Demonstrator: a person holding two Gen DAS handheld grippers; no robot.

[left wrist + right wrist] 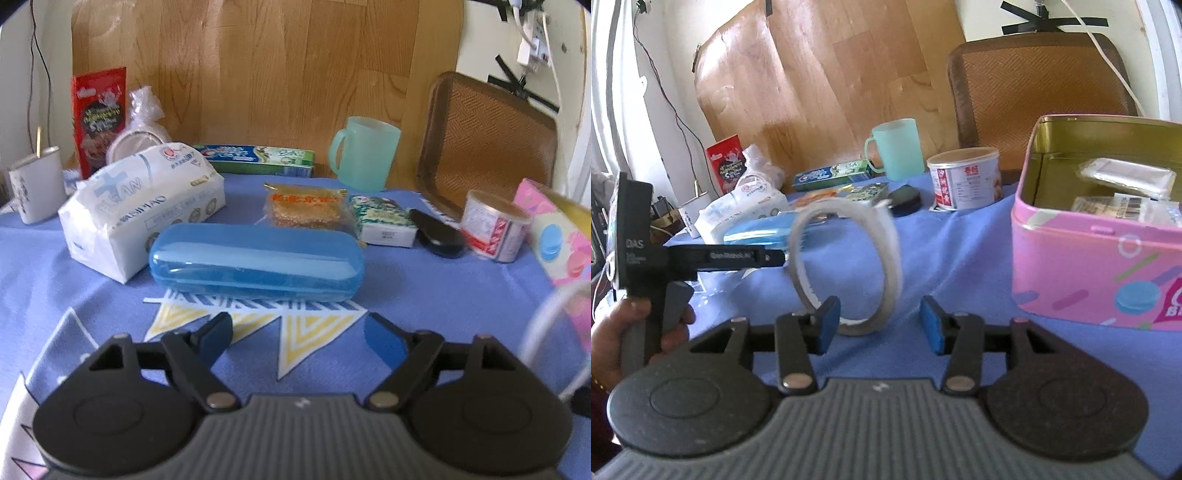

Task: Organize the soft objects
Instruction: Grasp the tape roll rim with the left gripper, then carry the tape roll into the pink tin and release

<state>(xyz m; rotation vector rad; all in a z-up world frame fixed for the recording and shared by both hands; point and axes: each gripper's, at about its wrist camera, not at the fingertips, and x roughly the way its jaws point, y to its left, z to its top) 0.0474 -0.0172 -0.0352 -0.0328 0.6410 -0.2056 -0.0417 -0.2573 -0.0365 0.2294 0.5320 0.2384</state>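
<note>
My left gripper [299, 332] is open and empty, low over the blue cloth just short of a blue plastic case [256, 260]. A white tissue pack [140, 206] lies left of the case, and a small tissue packet [382, 219] and an orange scrubber bag [308, 206] lie behind it. My right gripper [877, 321] is open with a white tape ring [846, 264] standing blurred between its fingers, beside the left finger; I cannot tell if they touch. An open pink tin [1100, 266] with packets inside sits to the right. The left gripper [701, 258] shows at the left.
At the back stand a mint mug [365, 153], a toothpaste box [255, 158], a red snack bag [99, 118], a white cup [37, 184], a red-and-white can [495, 225], a black oval case [437, 232] and a leaning brown tray [487, 144].
</note>
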